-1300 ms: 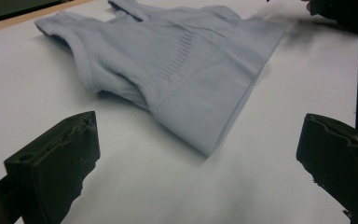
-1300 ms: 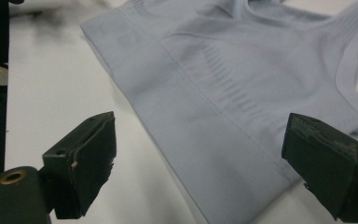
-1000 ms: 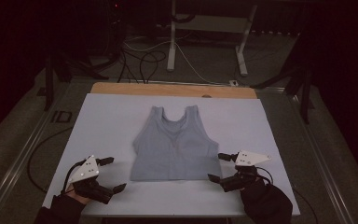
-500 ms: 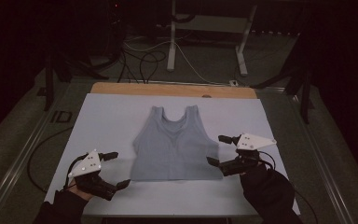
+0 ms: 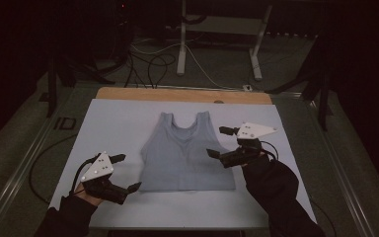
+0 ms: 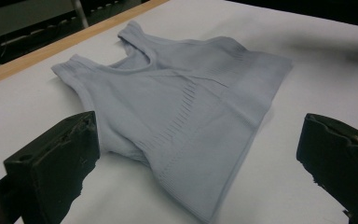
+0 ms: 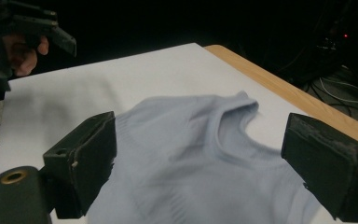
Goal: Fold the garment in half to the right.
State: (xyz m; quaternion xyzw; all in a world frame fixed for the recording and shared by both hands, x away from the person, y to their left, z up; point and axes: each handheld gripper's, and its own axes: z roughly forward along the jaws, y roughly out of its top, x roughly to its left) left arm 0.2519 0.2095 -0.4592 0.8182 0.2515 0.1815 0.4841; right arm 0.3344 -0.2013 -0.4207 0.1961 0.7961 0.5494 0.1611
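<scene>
Here, one tank top, two open tongs.

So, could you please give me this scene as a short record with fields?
garment: light blue tank top, lying flat, straps toward the far edge
surface: white sheet on a wooden table
left claw: open, beside the top's lower left corner, not touching
right claw: open, at the top's right edge, contact unclear
</scene>
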